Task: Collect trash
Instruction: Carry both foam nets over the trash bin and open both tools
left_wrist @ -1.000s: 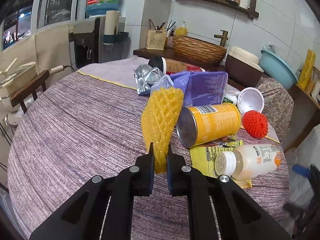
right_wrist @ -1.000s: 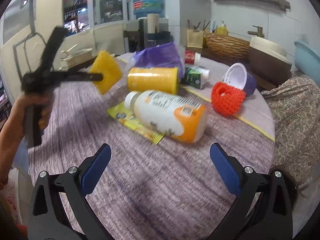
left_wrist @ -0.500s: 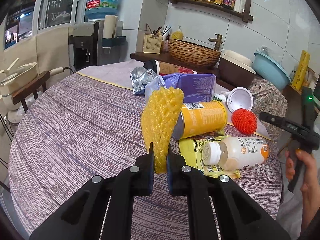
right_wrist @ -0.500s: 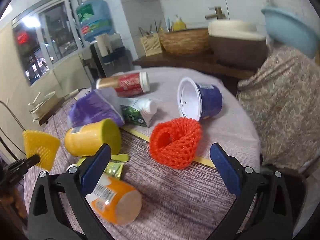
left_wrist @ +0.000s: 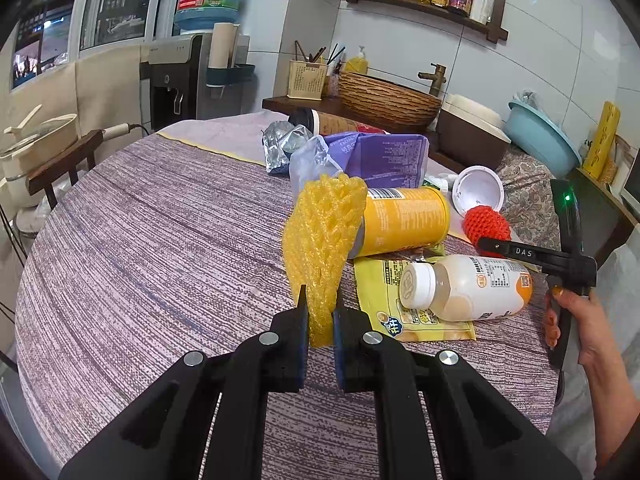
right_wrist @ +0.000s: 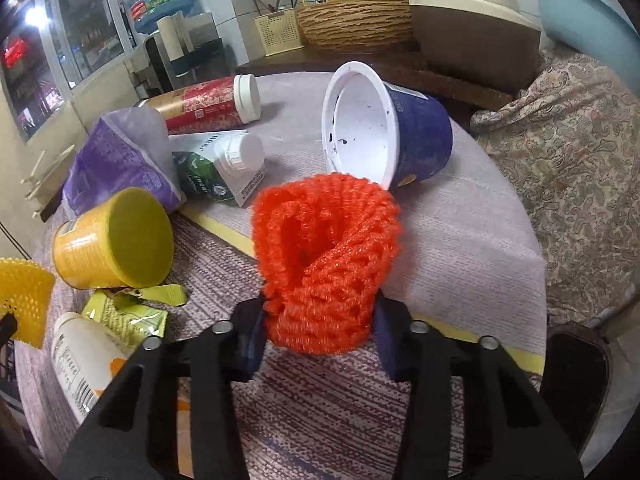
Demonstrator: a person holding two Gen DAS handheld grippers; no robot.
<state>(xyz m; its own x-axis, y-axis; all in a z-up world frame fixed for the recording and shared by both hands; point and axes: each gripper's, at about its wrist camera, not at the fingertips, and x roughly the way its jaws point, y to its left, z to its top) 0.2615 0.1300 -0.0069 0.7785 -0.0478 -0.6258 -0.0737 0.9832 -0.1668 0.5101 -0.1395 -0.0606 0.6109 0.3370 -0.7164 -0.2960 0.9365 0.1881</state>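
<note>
1. A kitchen corner holds a round table under a purple-striped woven cloth, strewn with packaging to be gathered.
2. The left gripper is clamped narrow on a yellow foam mesh fruit sleeve, lifting it upright beside the tipped yellow cylindrical canister, seemingly ready to carry off.
3. The right gripper is closing around a red foam mesh fruit sleeve, the pads squeezing its base, on the cloth beyond the canister, just before a toppled blue plastic cup.
</note>
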